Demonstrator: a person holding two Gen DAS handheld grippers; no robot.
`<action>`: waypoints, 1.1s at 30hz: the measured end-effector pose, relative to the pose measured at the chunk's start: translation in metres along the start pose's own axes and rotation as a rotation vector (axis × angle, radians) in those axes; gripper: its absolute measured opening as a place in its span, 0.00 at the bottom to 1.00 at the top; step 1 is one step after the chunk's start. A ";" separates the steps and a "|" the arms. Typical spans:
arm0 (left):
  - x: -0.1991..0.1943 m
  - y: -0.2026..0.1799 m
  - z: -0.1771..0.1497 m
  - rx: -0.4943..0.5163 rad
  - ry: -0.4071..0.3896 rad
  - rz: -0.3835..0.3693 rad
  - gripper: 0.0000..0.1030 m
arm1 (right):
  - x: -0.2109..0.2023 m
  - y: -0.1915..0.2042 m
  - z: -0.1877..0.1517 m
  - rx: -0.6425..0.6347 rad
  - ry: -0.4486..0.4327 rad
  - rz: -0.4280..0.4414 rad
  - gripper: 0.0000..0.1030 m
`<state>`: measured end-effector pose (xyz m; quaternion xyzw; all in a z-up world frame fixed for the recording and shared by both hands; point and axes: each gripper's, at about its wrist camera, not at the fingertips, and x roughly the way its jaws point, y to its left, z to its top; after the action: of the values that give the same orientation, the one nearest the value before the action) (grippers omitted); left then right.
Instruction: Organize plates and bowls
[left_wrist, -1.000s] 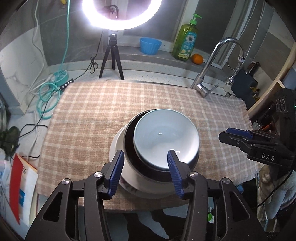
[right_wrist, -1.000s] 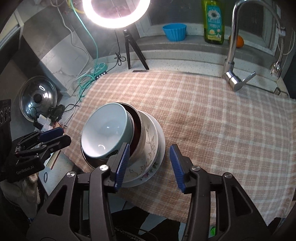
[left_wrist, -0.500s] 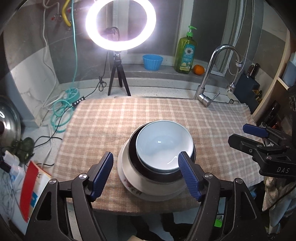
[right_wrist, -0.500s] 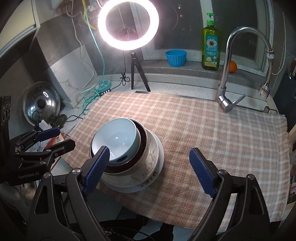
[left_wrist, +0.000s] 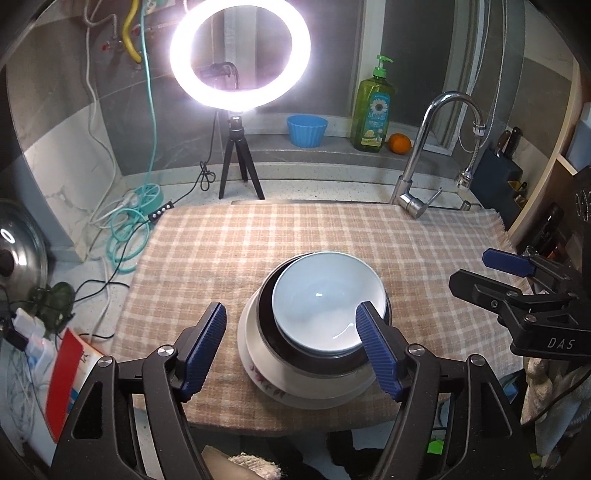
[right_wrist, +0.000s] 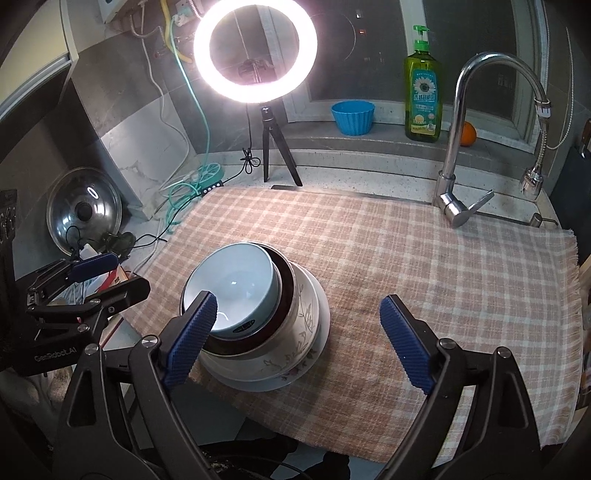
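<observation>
Checked cloth (left_wrist: 295, 243) covers the surface below a ring light (left_wrist: 240, 55). Near its front edge sits my stack: pale bowl (left_wrist: 327, 299) in a dark bowl (left_wrist: 267, 317), on a flowered plate (right_wrist: 295, 365). Left fingers (left_wrist: 291, 350) and right fingers (right_wrist: 299, 339) both spread apart, holding nothing.

plate (left_wrist: 266, 384) largely hidden under bowls, bottle label (right_wrist: 424, 99) unreadable

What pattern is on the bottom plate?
Floral sprigs on white plate, clearest in the right wrist view.
</observation>
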<state>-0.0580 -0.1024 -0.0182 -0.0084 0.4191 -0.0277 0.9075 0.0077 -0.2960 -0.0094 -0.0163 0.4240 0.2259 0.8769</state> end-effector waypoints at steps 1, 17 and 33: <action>0.000 0.000 0.000 -0.001 0.001 0.000 0.70 | 0.001 -0.001 0.000 0.002 0.001 0.001 0.89; 0.008 -0.005 0.007 0.014 0.021 -0.007 0.71 | 0.010 -0.005 0.002 0.002 0.014 0.006 0.89; 0.020 -0.003 0.014 0.027 0.041 -0.005 0.76 | 0.030 -0.010 0.012 0.018 0.036 0.031 0.89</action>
<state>-0.0348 -0.1066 -0.0246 0.0033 0.4374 -0.0355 0.8986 0.0369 -0.2913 -0.0260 -0.0057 0.4419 0.2351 0.8657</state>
